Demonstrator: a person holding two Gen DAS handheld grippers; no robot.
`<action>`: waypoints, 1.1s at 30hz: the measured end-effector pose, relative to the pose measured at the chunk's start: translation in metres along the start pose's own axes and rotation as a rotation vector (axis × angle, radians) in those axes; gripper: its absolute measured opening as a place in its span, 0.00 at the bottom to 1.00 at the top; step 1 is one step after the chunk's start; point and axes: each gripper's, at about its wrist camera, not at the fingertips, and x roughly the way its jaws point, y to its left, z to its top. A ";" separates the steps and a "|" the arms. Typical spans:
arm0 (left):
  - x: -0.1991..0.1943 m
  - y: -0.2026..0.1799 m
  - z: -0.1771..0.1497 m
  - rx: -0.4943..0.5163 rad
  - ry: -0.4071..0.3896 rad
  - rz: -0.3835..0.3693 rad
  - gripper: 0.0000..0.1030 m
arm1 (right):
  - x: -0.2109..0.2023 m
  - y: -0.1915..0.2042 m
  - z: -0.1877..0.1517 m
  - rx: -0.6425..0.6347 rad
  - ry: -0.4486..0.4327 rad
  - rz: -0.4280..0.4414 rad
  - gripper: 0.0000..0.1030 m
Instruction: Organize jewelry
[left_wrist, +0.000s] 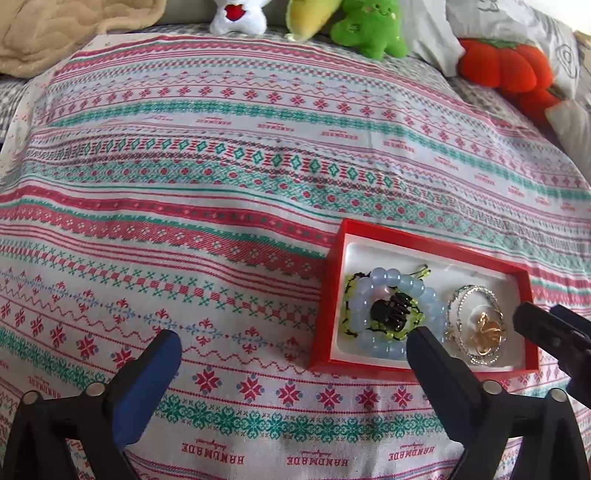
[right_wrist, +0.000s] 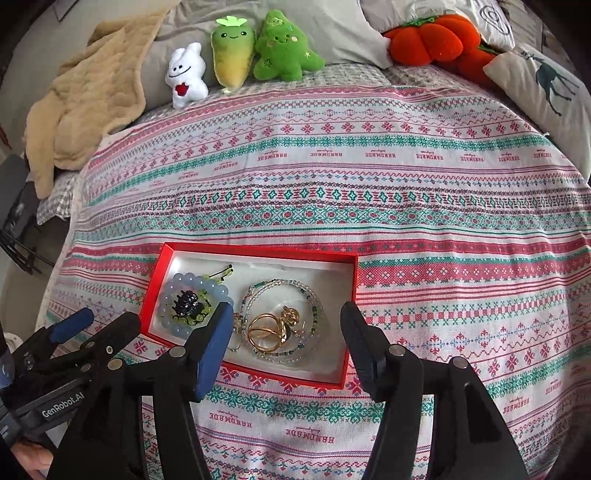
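A red box (left_wrist: 436, 245) (right_wrist: 258, 251) with a white lining lies on the patterned cloth. Its left half holds a pale blue bead bracelet (left_wrist: 388, 275) (right_wrist: 192, 280) ringed with green beads, and a black hair claw (left_wrist: 388, 312) (right_wrist: 186, 301) sits in its middle. A clear bead chain (left_wrist: 469, 291) (right_wrist: 295, 282) circles gold pieces (left_wrist: 489, 326) (right_wrist: 269, 330) in the right half. My left gripper (left_wrist: 293, 338) (right_wrist: 105, 321) is open by the box's left side, nothing held. My right gripper (right_wrist: 287, 312) (left_wrist: 546, 317) hovers open over the gold pieces, its pads apart from them.
The striped cloth (right_wrist: 406, 221) covers a bed. Along the back stand a white plush (right_wrist: 186, 79), a yellow-green plush (right_wrist: 232, 55), a green plush (right_wrist: 282, 48) and an orange pumpkin plush (right_wrist: 436, 40). A beige blanket (right_wrist: 92, 92) lies back left, a deer pillow (right_wrist: 550, 88) at right.
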 end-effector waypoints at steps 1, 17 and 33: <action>0.000 0.001 -0.001 -0.003 0.001 0.006 0.99 | -0.002 -0.001 -0.001 0.005 0.000 -0.004 0.66; -0.020 -0.008 -0.040 0.131 0.036 0.138 0.99 | -0.037 -0.009 -0.042 -0.016 0.033 -0.112 0.96; -0.030 -0.029 -0.064 0.184 0.034 0.138 0.99 | -0.044 -0.007 -0.075 -0.046 0.088 -0.185 0.96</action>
